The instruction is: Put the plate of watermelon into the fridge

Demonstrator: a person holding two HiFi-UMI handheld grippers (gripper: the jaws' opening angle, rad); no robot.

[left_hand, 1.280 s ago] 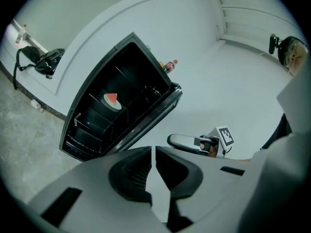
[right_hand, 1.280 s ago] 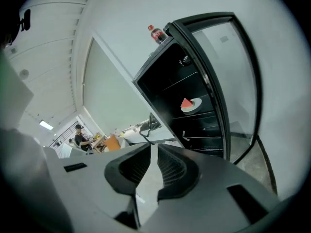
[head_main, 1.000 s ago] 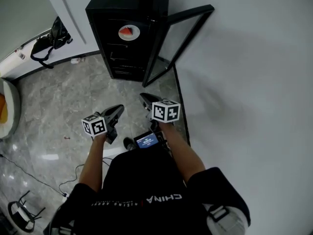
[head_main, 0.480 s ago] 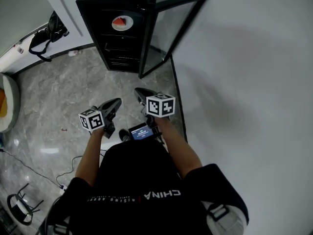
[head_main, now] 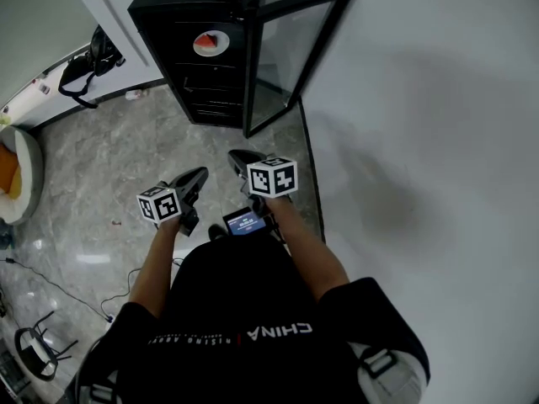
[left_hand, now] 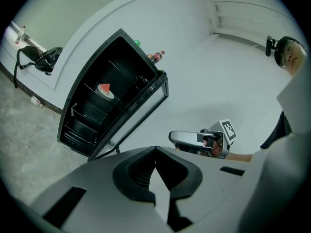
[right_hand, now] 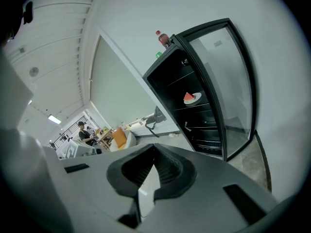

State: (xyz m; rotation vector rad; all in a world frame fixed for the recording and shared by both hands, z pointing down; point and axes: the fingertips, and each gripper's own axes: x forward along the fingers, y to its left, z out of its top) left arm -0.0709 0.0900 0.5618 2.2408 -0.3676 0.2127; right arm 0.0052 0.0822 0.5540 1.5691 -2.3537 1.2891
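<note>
The white plate of watermelon [head_main: 211, 43] rests on an upper shelf inside the black fridge [head_main: 168, 11], whose glass door [head_main: 290, 57] stands open to the right. The plate [left_hand: 105, 91] also shows in the left gripper view, and the plate [right_hand: 192, 98] in the right gripper view. My left gripper [head_main: 197, 178] and right gripper [head_main: 237, 156] hang side by side over the stone floor, well short of the fridge. Both are shut, with nothing between their jaws. The left gripper's tips [left_hand: 155, 149] meet, and so do the right gripper's tips [right_hand: 154, 147].
A white wall runs along the right. A black bag [head_main: 88, 66] lies on a white ledge left of the fridge. Bottles [right_hand: 163, 38] stand on the fridge top. An orange-cushioned seat [head_main: 13, 175] sits at far left. Cables [head_main: 126, 289] trail on the floor.
The fridge has slid slightly up and left in the head view. Both grippers stay shut and side by side, a little higher in the picture.
</note>
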